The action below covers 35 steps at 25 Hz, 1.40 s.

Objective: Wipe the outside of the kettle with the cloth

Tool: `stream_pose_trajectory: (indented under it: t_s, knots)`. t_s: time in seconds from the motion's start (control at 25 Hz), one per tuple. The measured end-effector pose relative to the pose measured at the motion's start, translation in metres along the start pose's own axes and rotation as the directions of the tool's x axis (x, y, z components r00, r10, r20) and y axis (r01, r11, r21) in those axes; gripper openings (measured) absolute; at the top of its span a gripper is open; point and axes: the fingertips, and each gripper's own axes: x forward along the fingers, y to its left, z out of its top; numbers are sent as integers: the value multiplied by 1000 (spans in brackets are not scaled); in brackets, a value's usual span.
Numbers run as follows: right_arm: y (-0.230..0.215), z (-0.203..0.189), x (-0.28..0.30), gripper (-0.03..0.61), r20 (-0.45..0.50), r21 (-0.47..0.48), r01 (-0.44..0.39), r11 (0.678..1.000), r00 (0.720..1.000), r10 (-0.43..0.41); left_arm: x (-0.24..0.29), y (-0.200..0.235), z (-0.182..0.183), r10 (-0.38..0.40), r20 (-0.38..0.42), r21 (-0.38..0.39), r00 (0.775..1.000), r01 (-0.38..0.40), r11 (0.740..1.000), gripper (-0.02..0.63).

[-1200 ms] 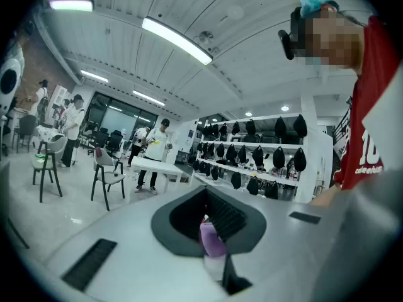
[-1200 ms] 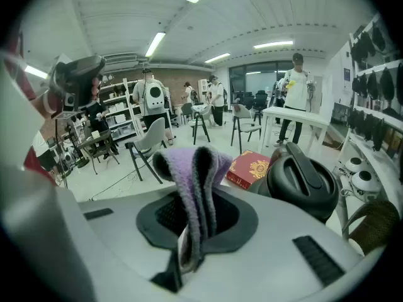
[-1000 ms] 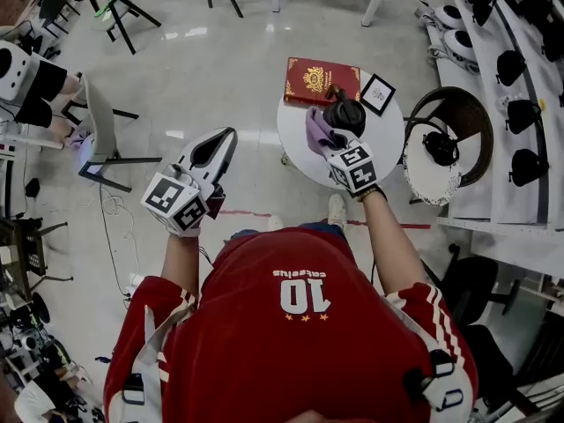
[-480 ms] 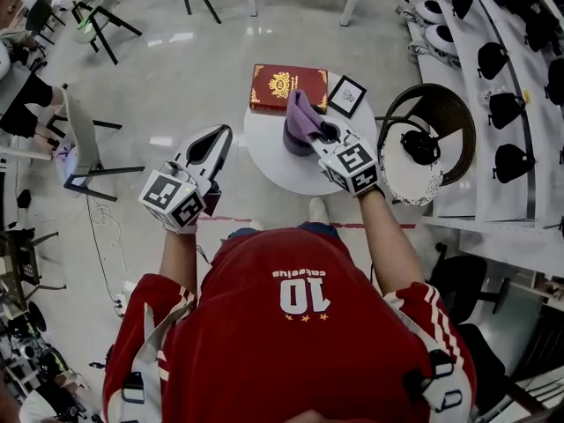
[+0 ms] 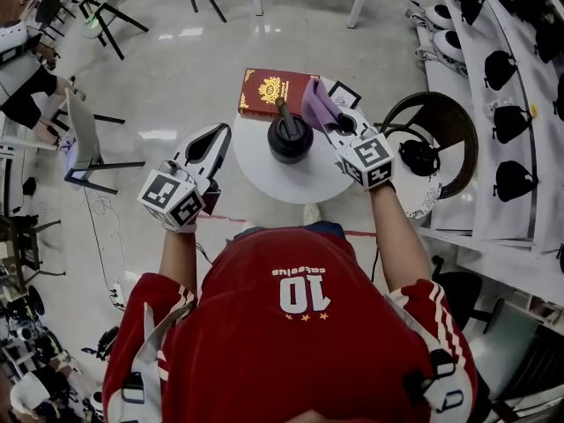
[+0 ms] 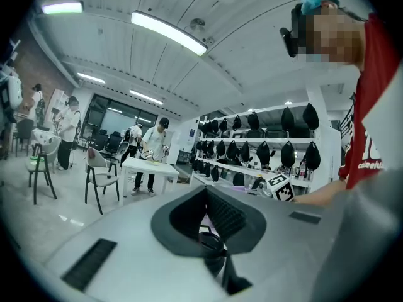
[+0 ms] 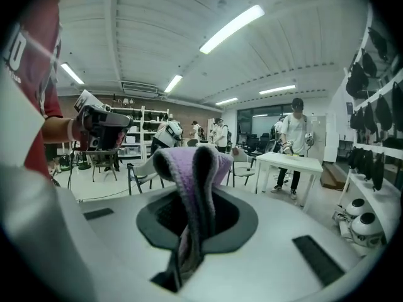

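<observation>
A black kettle [image 5: 289, 139] with a long handle stands on the round white table [image 5: 304, 181]. Just right of it and a little farther away, my right gripper [image 5: 339, 123] is shut on a purple cloth [image 5: 318, 104], which bunches over the jaw tips beside the kettle's top. In the right gripper view the cloth [image 7: 192, 168] drapes over and down between the jaws. My left gripper [image 5: 214, 148] hangs left of the table, apart from the kettle, shut with nothing in it.
A red book [image 5: 267, 92] and a small framed card [image 5: 343, 92] lie at the table's far edge. A round dark chair [image 5: 441, 117] holding a headset stands to the right, with shelves of black helmets [image 5: 511, 104] beyond. A chair [image 5: 84, 139] stands at the left.
My right gripper has carried the cloth across the kettle from its left side, over its top, to its right side. The kettle's top shows again. The left gripper has stayed in place.
</observation>
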Motion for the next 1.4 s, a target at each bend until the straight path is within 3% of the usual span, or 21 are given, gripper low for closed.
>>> stream_pose_trajectory:
  t_s: [0.32,0.64,0.92,1.2,1.4]
  knots:
    - [-36,-33,16,46,-18,-17,-95,995,995,95,25,-8,-1,80,7,11,997,-80,997,8]
    - [-47,-85,53,46,-74,-41,-254,966,965,251,22,-7,-7,220,-9,8,976,-219,976,8]
    - [-42,-119,88,44,-102,-19,-383,923,920,379,12,-3,-10,321,-34,7,947,-321,947,8]
    - [-38,-157,104,44,-178,4,-442,897,882,436,8,-3,-18,377,-56,-11,924,-379,926,7]
    - [-33,-184,107,44,-220,44,-468,883,857,465,8,-9,-30,385,-58,-26,921,-387,922,7]
